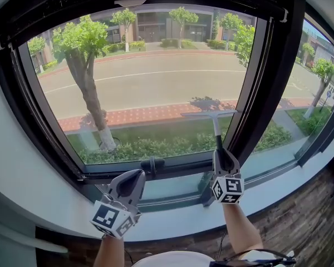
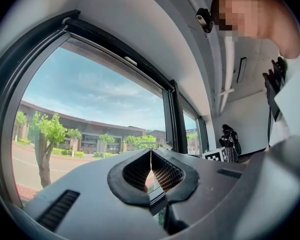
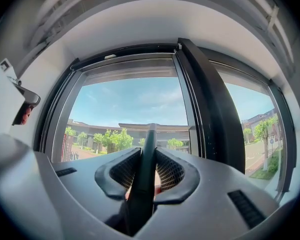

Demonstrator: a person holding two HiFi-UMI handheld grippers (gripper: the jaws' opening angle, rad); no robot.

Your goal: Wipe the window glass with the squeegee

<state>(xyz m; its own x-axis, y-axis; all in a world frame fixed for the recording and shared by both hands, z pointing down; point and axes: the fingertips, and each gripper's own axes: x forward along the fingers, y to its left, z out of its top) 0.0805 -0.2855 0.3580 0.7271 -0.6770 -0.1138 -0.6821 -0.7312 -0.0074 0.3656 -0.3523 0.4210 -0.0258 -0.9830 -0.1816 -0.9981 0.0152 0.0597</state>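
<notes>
The right gripper (image 1: 221, 156) squeezes the dark handle of the grey T-shaped squeegee (image 1: 210, 114). The handle points up. Its blade lies sideways, low on the big clear window glass (image 1: 156, 77), just beside the thick black frame post (image 1: 270, 77). The left gripper (image 1: 138, 176) is pinched shut on nothing, lower down.
</notes>
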